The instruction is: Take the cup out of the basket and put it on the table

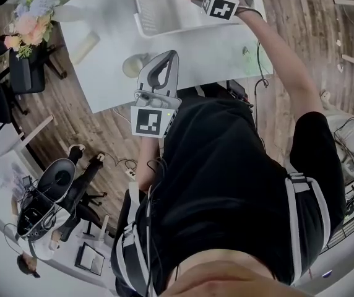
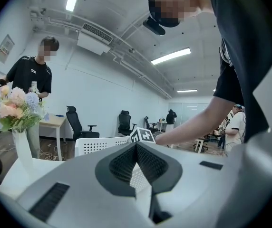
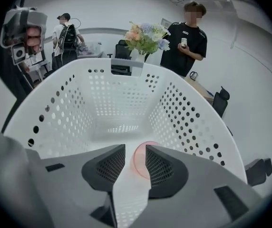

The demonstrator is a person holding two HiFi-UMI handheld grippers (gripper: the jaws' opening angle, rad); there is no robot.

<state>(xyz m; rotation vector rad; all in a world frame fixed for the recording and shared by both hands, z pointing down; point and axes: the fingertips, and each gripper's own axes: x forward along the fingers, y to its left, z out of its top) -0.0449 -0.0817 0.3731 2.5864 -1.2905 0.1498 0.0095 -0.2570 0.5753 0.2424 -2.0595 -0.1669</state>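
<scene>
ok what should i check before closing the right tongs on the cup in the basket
1. Right tongs open: ok, the jaws stand apart.
2. Cup lined up: ok, the pinkish cup shows in the gap, nearer the right-hand pad.
3. Cup gripped: not ok, the pads do not press on it.
4. Cup upright or on its side: cannot tell.
5. Tongs inside the basket: ok, its perforated walls surround the jaws.
6. Left tongs out of the way: ok, shut, empty, held back from the basket.
7. Set-down spot: ok, bare table shows in front of the basket.
</scene>
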